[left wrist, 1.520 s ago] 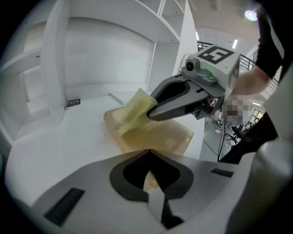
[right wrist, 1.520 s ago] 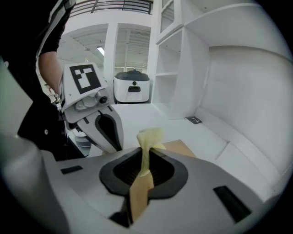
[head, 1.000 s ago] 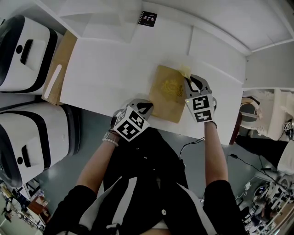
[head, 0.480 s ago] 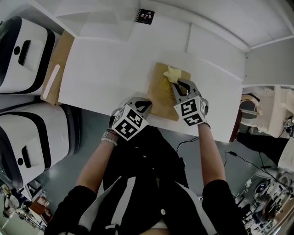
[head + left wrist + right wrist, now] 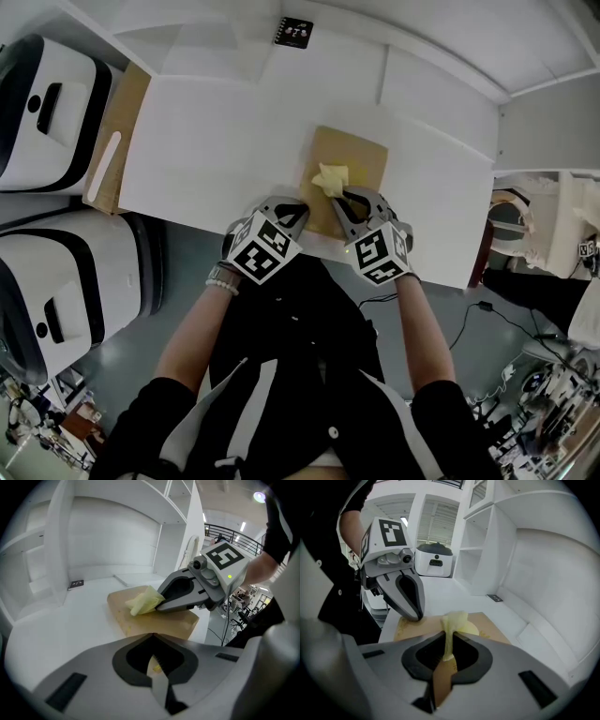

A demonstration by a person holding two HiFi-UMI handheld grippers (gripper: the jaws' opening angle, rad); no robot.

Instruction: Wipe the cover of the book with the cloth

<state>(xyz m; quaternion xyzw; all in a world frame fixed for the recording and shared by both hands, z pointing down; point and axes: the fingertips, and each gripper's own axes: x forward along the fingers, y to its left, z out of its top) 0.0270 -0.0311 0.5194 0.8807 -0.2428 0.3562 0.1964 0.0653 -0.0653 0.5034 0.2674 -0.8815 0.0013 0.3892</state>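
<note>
The wiping stroke looks to be in hand: the right tool (image 5: 345,195) has its jaws closed on the yellow cloth (image 5: 329,178), whose free bunch lies on the left part of the brown book (image 5: 364,161), about midway between its near and far edges. The book lies flat on the white bench (image 5: 216,131), towards its near right. The left tool (image 5: 298,217) has its jaws together with nothing clamped, tips resting on the book's near left corner (seemingly to pin it down). Next, I judge, the cloth must be drawn across the bare right and far parts of the cover, pressed flat, while the left tool holds the book from sliding. Counted: one book, one cloth, two tools, one small black card (image 5: 296,32) at the far edge.
</note>
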